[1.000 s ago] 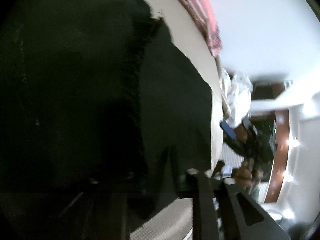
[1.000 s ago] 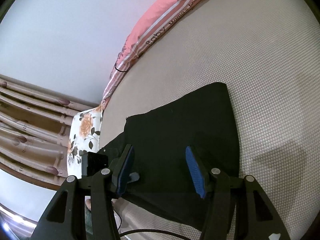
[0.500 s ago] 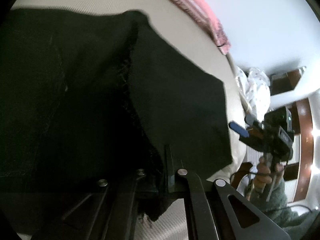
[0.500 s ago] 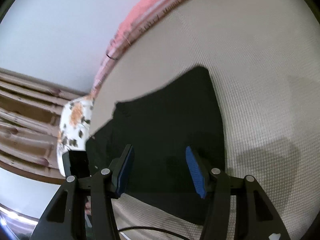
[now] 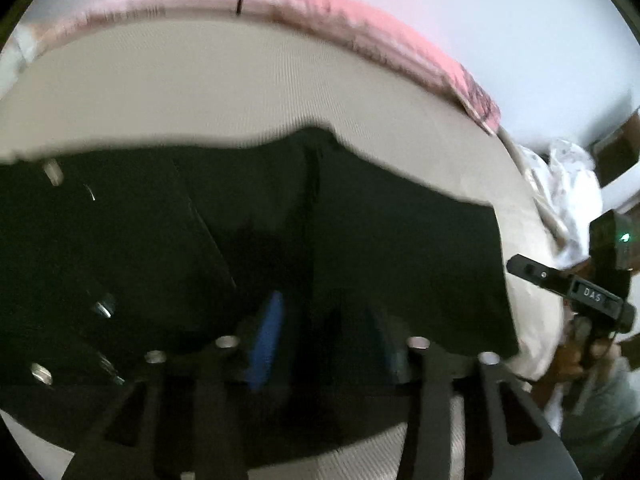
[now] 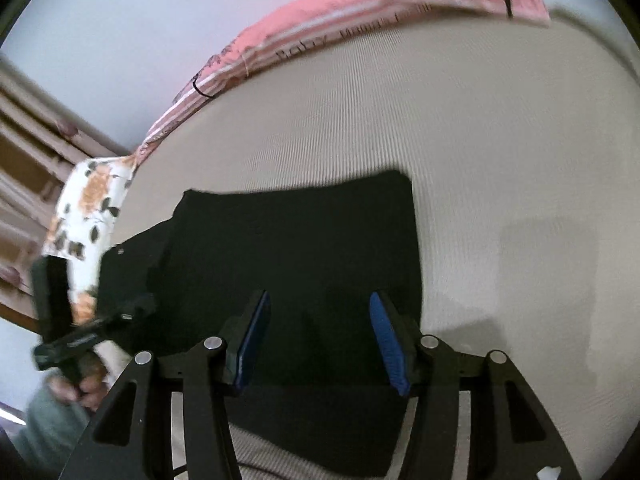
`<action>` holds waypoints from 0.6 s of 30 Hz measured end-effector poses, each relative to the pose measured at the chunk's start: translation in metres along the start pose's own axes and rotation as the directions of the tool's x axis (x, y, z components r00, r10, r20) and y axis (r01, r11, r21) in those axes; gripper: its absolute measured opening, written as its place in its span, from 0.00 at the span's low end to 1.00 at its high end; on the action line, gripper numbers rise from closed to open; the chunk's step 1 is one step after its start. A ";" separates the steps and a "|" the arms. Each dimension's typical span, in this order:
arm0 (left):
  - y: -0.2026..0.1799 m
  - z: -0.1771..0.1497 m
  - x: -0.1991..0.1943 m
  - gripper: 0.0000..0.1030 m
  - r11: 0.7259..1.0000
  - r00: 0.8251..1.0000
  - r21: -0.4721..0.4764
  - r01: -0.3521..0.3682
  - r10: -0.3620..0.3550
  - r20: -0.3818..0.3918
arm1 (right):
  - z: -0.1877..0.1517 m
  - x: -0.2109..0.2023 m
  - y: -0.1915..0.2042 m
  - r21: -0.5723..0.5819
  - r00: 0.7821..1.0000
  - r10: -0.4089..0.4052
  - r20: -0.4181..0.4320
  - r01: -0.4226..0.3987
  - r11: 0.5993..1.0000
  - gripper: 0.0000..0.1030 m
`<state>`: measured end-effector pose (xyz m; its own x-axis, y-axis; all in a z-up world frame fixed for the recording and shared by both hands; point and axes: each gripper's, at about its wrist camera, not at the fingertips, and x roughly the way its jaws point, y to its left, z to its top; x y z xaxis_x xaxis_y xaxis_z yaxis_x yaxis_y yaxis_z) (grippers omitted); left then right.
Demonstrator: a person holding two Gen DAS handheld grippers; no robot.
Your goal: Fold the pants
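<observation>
Both hand-held grippers, left point(image 5: 324, 344) and right point(image 6: 320, 340), hang released above our black pants point(image 6: 296, 248) on the bed point(image 6: 500, 140); next we should probably pinch an edge for another fold.

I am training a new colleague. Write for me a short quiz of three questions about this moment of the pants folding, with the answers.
1. True or false: the right hand-held gripper holds the black pants between closed fingers.
2. Multiple choice: what lies along the far edge of the beige mattress? A) a pink printed cloth B) a blue towel C) a wooden tray
3. Short answer: in the left wrist view, what colour is the pad on the left hand-held gripper?

Key
1. False: its fingers stand apart, above the pants.
2. A, the pink printed cloth.
3. Blue.
</observation>
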<state>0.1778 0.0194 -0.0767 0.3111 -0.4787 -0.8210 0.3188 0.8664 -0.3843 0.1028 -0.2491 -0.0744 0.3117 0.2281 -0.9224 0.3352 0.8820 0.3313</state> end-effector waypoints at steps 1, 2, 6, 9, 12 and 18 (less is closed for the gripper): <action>-0.006 0.002 -0.005 0.45 1.000 0.999 0.030 -0.008 0.007 0.044 | 0.005 0.000 0.003 -0.028 1.000 -0.020 0.016 0.020 0.999 0.48; -0.009 0.003 -0.006 0.45 0.999 0.998 0.049 -0.013 0.010 0.063 | 0.010 0.001 0.006 -0.055 0.999 -0.046 0.030 0.047 0.997 0.47; -0.038 0.013 0.010 0.46 0.985 0.996 0.171 -0.020 0.005 0.087 | 0.028 0.015 0.010 -0.113 0.993 -0.110 0.043 0.115 0.987 0.34; -0.047 0.027 0.034 0.45 0.980 0.997 0.200 -0.008 -0.007 0.074 | 0.037 0.025 0.015 -0.164 0.984 -0.164 0.061 0.172 0.971 0.33; -0.048 0.042 0.057 0.45 0.977 0.999 0.211 -0.030 0.021 0.044 | 0.043 0.038 0.016 -0.205 0.979 -0.198 0.049 0.204 0.957 0.29; -0.050 0.048 0.078 0.45 0.974 0.999 0.222 -0.052 0.049 0.018 | 0.047 0.053 0.009 -0.197 0.978 -0.207 0.036 0.210 0.958 0.28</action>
<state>0.2286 -0.0678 -0.1011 0.3429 -0.4380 -0.8310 0.4928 0.8370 -0.2378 0.1636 -0.2487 -0.1109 0.2669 0.0257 -0.9634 0.2116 0.9737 0.0846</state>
